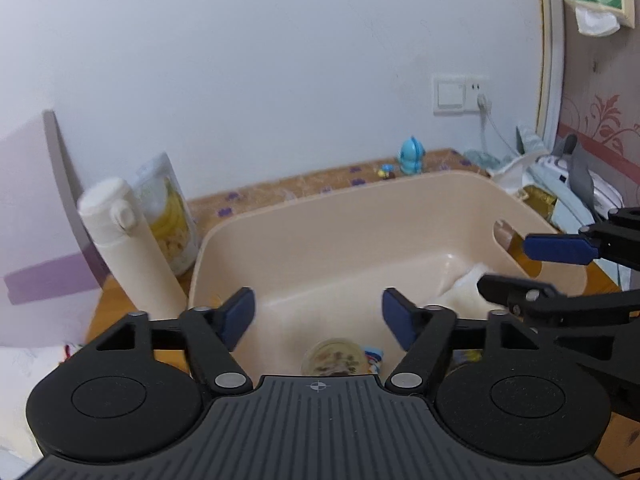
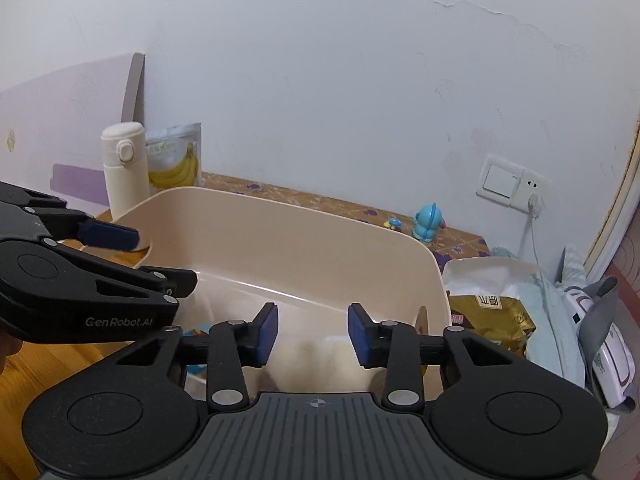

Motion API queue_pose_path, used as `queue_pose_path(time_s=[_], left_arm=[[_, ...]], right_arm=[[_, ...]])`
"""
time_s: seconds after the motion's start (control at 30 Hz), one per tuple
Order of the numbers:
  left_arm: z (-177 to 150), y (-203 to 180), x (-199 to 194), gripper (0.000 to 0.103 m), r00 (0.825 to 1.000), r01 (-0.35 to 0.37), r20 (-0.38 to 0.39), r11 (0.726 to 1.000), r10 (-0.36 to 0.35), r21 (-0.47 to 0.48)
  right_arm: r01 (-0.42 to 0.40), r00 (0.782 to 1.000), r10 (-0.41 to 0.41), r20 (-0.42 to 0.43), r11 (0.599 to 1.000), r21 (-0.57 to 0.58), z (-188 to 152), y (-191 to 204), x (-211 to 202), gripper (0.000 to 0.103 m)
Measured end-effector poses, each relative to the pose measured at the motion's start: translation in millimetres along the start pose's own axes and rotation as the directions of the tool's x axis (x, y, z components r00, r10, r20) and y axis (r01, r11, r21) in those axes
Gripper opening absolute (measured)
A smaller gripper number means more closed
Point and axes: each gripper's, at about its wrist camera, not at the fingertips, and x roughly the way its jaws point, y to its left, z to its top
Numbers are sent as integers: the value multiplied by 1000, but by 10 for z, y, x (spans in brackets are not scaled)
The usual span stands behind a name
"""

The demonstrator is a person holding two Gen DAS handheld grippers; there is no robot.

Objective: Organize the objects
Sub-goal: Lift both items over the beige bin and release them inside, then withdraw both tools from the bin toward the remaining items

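White wall is backing the wooden counter (image 2: 24, 376), where a cream flask (image 2: 122, 168) is standing left, outside the beige bin (image 2: 280, 216). Left claw (image 1: 318, 316) is hanging half-open, empty, above a round tub (image 1: 335, 358) dropped inside; right claw (image 2: 312, 334) is gaping narrower over white cloth (image 2: 316, 364), gripping nothing.

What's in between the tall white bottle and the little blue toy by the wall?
The banana snack pouch leans right beside the white flask; from there the patterned cloth strip runs to the blue toy, best seen in the right wrist view.
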Motion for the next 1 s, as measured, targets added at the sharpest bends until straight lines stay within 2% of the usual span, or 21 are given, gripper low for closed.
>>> queue_pose_path(time_s=[0.27,0.43,0.47,0.53,0.8,1.0], left_arm=[[4,55,-324,81,999,6,38,1000,-5,-25],[-103,57,-529,83,999,8,48,999,-6,-34],[-134,59,-572,83,999,14,46,999,-12,-39],[-209,67,-661,83,999,32,41,998,-30,-45],[-522,44,-908,83,998,54,24,997,-53,-56],[-722,9,-1033,84,998,63,7,997,-63,-54]], right_arm=[[13,999,-13,43,1000,-14,-26,12,-295,71],[8,998,-7,61,1000,-16,-65,15,-487,82],[9,998,-8,62,1000,-17,-84,15,-525,88],[7,998,-6,63,1000,-19,-122,17,-590,93],[-31,999,31,37,1000,-4,-309,-21,-773,101],[-17,1000,17,12,1000,11,-531,-58,-840,101]])
